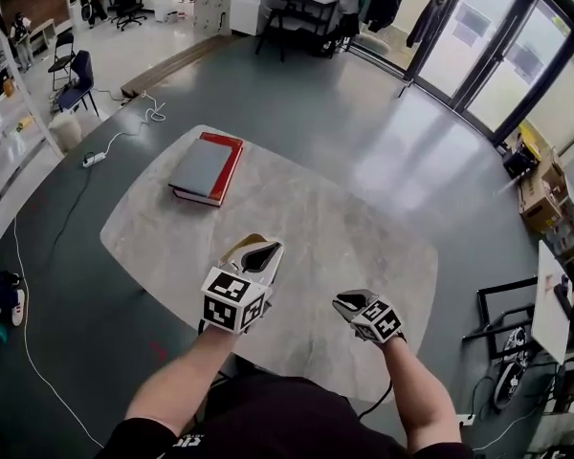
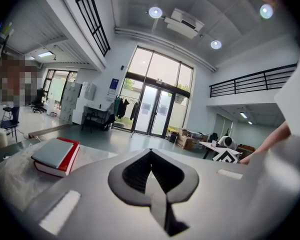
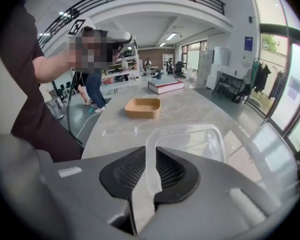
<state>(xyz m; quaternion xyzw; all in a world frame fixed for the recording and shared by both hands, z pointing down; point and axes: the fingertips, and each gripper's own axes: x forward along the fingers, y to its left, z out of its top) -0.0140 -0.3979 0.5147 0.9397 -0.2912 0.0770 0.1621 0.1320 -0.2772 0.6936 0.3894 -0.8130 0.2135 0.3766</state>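
Marbled grey tabletop (image 1: 344,228) fills the head view. The left gripper (image 1: 261,252) is held over a tan paper tray (image 1: 231,253), and what the right gripper (image 1: 349,304) carries cannot be made out.

In the left gripper view the jaws are seen pressed together, empty, with a red hardback book (image 2: 55,155) well apart.

In the right gripper view the jaws are clamped on the rim of a clear thin plastic tub (image 3: 190,144). It is judged light, bendy and slippery, and best gripped at the stiffer rim. Its near edge is hidden.

Grey-and-red book stack (image 1: 207,168) on marble table (image 1: 335,228), blue chair (image 1: 77,80), cardboard boxes (image 1: 545,191) near glass doors (image 1: 480,44)
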